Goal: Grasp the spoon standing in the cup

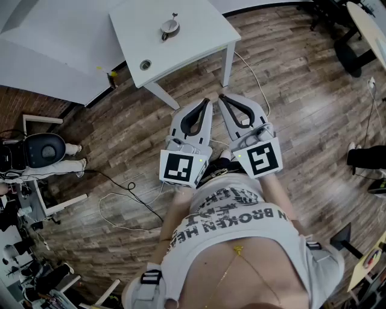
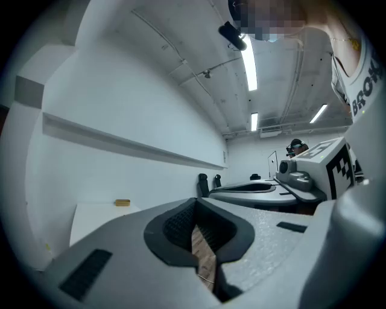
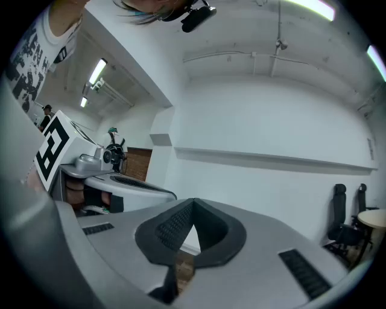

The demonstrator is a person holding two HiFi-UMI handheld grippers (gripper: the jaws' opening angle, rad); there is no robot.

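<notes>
In the head view a small metal cup (image 1: 169,26) stands on the white table (image 1: 199,30) at the top, with a spoon (image 1: 174,15) upright in it. Both grippers are held low near the person's body, well short of the table and pointing toward it. The left gripper (image 1: 205,102) is shut with nothing between its jaws. The right gripper (image 1: 221,97) is shut too, and empty. In the left gripper view the left gripper (image 2: 196,203) shows its tips touching. The right gripper (image 3: 193,203) looks the same in the right gripper view. Neither gripper view shows the cup.
A small round object (image 1: 145,64) lies near the table's front left corner. Cables (image 1: 129,196) trail over the wooden floor. A black seat on a white frame (image 1: 42,149) stands at the left. An office chair (image 1: 348,55) is at the top right.
</notes>
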